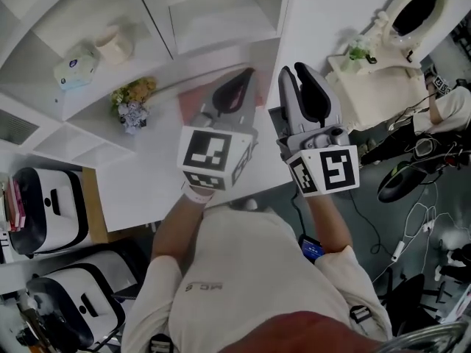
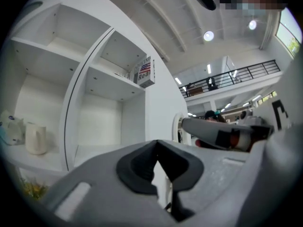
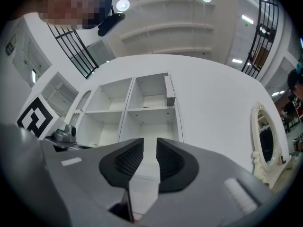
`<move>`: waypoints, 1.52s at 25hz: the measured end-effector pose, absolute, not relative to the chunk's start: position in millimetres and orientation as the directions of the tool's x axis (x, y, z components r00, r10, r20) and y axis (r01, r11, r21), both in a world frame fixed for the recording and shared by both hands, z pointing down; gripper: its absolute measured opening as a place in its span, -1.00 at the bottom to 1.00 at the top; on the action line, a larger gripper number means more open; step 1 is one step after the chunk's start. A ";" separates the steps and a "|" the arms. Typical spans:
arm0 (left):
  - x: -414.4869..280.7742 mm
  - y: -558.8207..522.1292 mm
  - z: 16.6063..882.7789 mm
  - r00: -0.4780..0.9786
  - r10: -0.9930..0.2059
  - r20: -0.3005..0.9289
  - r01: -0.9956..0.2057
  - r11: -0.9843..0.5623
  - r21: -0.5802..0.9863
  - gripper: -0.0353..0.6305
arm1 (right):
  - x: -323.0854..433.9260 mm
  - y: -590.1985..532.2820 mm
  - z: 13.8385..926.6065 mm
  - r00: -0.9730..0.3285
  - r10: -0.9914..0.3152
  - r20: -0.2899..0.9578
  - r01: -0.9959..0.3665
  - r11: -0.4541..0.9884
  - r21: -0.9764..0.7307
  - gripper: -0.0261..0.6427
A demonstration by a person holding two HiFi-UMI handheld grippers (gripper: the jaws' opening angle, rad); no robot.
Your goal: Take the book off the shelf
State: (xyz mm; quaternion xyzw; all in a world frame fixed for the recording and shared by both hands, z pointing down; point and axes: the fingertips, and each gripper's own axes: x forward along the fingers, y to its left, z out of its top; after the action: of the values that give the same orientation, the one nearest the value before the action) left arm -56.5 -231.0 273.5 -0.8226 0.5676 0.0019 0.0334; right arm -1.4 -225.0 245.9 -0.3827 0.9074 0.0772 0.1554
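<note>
The book with a flag-printed cover and dark lettering [image 2: 145, 72] stands on end in the upper right compartment of the white open shelf unit [image 3: 147, 109]. It is pushed against that compartment's right wall, with nothing else beside it. Its long axis is vertical. The left gripper view shows its front cover and the right gripper view its pale, striped edge. It looks fairly slim and stiff. The head view does not show it.

The book lies ahead of and above both grippers and well apart from them. Seen from the right gripper [image 3: 146, 148], it sits up and a little right of the jaw line. Seen from the left gripper [image 2: 157, 148], it sits up and slightly left. The two grippers are held side by side, so neither can be called clearly nearer.

The right gripper's jaws stand a narrow gap apart with only the shelf showing through. The left gripper's pads meet at the tips, with nothing held. The right gripper therefore seems the readier one. It would probably need to rise, widen its jaws and close on the book's free left side or front edge.
</note>
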 end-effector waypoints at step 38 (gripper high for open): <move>-67.9 -305.1 156.1 0.381 -0.911 -0.159 -0.923 -0.366 -0.116 -0.89 | -14.5 -352.0 66.1 -0.524 -0.657 -0.543 -0.804 0.592 0.059 -0.09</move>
State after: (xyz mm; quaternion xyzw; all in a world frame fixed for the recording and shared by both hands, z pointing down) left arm -67.9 -305.1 156.1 -0.8258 0.5552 0.0338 0.0929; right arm -14.5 -352.0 66.1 -0.4249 0.8593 0.1530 0.2401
